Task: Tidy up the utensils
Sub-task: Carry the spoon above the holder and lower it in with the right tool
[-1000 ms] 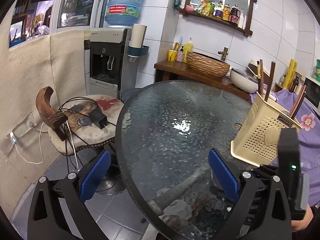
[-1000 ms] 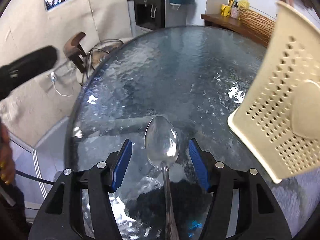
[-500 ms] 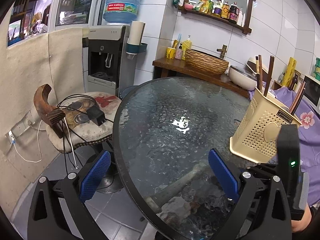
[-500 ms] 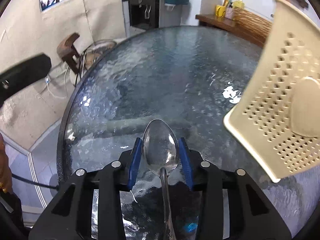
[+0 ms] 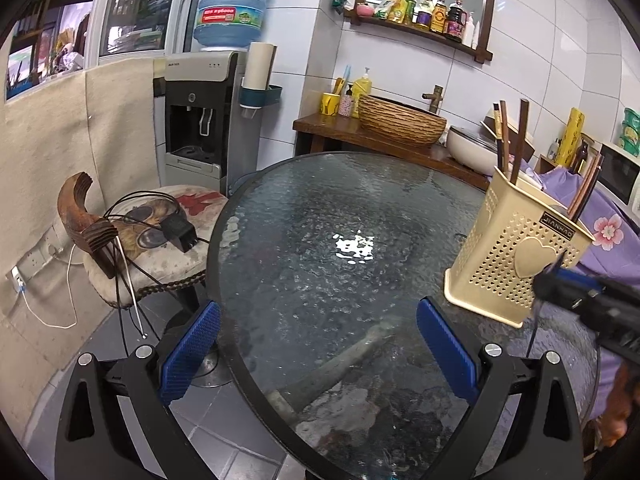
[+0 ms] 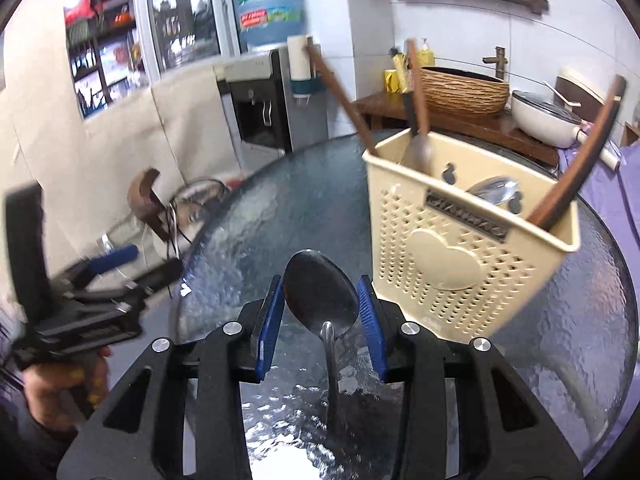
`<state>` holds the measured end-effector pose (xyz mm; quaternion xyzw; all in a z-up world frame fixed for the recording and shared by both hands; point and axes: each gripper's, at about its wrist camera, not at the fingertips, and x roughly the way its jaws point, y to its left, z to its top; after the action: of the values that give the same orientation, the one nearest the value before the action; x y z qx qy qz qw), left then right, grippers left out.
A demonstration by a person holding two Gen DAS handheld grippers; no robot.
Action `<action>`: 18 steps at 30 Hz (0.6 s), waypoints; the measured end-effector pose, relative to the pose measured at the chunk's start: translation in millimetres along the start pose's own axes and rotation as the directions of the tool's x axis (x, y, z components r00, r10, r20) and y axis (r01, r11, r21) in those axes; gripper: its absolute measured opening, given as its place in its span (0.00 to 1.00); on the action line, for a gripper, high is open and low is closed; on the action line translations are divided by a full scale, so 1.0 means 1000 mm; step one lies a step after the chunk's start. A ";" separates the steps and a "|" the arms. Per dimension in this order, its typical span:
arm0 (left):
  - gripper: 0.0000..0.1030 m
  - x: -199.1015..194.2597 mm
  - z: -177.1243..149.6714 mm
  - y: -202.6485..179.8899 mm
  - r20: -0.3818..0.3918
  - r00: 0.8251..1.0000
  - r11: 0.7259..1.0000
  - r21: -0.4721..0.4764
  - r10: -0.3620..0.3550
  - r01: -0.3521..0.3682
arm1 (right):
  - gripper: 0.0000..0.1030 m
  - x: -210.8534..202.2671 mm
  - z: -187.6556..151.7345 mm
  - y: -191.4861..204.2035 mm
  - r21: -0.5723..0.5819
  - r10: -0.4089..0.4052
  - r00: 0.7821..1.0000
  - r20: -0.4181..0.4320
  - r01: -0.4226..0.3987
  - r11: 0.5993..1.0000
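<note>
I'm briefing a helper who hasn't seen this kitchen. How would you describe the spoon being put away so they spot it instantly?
Start at the round glass table, where a cream perforated holder stands. Just left of it, the right gripper has its blue jaws shut on a spoon. Unlike the wooden-handled utensils standing in the holder, it is bare shiny metal, bowl forward.

A home kitchen: white-tiled walls surround a round textured-glass table point(image 5: 320, 240). Behind the table stand a grey water dispenser point(image 5: 200, 120) with a blue bottle, a wooden shelf of sauce bottles point(image 5: 424, 12), and a woven basket-style basin point(image 5: 400, 120).
</note>
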<state>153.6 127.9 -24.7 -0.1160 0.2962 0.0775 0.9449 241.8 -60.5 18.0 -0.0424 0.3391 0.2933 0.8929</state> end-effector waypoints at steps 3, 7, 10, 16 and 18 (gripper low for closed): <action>0.93 0.000 -0.001 -0.007 -0.003 1.000 1.000 0.013 -0.009 0.009 | 0.37 -0.010 0.004 -0.005 0.022 0.005 1.000 0.014 -0.005 1.000; 0.93 0.001 -0.002 -0.015 -0.007 1.000 0.999 0.028 -0.018 0.019 | 0.37 -0.015 0.004 -0.006 0.033 -0.002 1.000 0.022 0.001 0.999; 0.93 0.001 -0.002 -0.020 -0.009 1.000 0.999 0.037 -0.026 0.026 | 0.37 -0.020 0.004 -0.007 0.044 0.011 0.999 0.035 -0.013 0.999; 0.93 -0.004 0.003 -0.034 0.001 0.998 0.996 0.074 -0.059 0.058 | 0.37 -0.037 0.013 -0.006 0.050 0.023 0.997 0.080 -0.028 0.998; 0.93 -0.006 0.007 -0.038 0.007 0.997 0.994 0.080 -0.072 0.072 | 0.37 -0.045 0.019 -0.007 0.052 0.023 0.995 0.099 -0.028 0.998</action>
<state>160.8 92.8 -9.4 -0.0886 0.2899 0.0322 0.9524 230.0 -83.4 60.5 0.0003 0.3028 0.2974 0.9055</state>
